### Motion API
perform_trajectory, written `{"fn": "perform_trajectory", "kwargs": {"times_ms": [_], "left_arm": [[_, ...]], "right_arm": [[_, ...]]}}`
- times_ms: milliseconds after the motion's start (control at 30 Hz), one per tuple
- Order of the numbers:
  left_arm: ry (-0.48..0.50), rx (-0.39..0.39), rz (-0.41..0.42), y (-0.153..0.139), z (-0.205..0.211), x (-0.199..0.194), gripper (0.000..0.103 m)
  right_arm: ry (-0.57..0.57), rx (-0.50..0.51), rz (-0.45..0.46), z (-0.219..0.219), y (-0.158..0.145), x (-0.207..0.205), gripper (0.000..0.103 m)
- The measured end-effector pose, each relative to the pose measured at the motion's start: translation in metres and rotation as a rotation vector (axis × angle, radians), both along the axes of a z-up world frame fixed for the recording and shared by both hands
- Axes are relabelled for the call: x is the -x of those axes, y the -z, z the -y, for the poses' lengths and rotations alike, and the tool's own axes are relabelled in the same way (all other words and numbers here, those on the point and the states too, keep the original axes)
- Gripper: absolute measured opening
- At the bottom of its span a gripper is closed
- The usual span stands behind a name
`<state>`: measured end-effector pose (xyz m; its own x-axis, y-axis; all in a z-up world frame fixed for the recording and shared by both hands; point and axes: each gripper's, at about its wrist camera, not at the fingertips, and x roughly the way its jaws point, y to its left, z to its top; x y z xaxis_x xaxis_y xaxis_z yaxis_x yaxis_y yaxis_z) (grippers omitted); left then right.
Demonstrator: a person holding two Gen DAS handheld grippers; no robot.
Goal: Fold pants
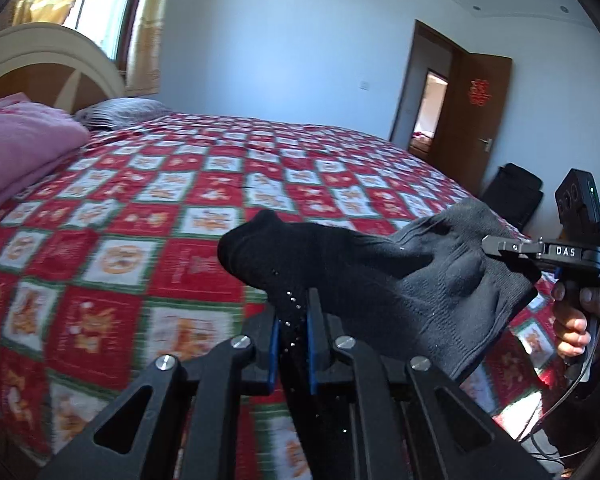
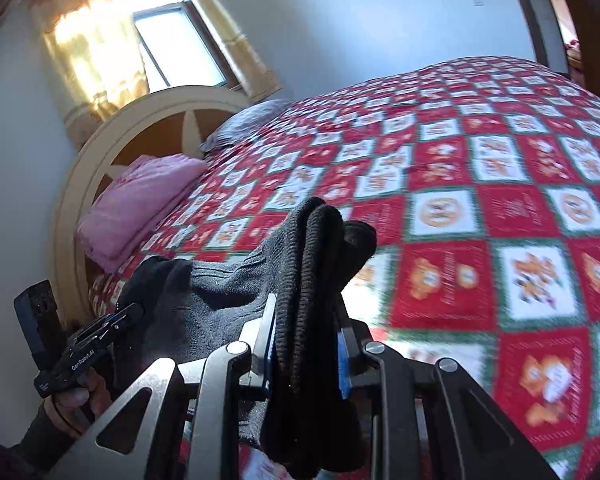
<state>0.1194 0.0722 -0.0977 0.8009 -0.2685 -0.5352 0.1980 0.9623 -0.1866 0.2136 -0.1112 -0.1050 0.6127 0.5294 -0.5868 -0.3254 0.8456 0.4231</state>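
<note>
My left gripper point(image 1: 294, 316) fingers pinching black pants point(image 1: 380, 276) at one end; my right gripper point(image 2: 306, 344) fingers clamped on bunched thick fold at other end. Pants stretched between both, held in air above bed point(image 1: 172, 208) with red patchwork quilt. Pink blanket point(image 2: 140, 204) by headboard point(image 2: 100, 136).

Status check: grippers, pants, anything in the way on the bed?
Left gripper shut on pants. Right gripper shut on other bunched edge. Pants held in air between them, above quilt. Nothing in the way nearby.
</note>
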Motion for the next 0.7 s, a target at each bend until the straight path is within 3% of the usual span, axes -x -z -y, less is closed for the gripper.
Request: {"fn": "perform_trajectory", "kwargs": {"times_ms": [367, 700], "left_arm": [[-0.135, -0.008, 0.006, 0.000, -0.057, 0.006, 0.012], [-0.168, -0.006, -0.056, 0.030, -0.076, 0.009, 0.012]], "right_arm": [[-0.119, 0.015, -0.020, -0.087, 0.003, -0.045, 0.024], [-0.137, 0.057, -0.102, -0.110, 0.041, -0.068, 0.024]]}}
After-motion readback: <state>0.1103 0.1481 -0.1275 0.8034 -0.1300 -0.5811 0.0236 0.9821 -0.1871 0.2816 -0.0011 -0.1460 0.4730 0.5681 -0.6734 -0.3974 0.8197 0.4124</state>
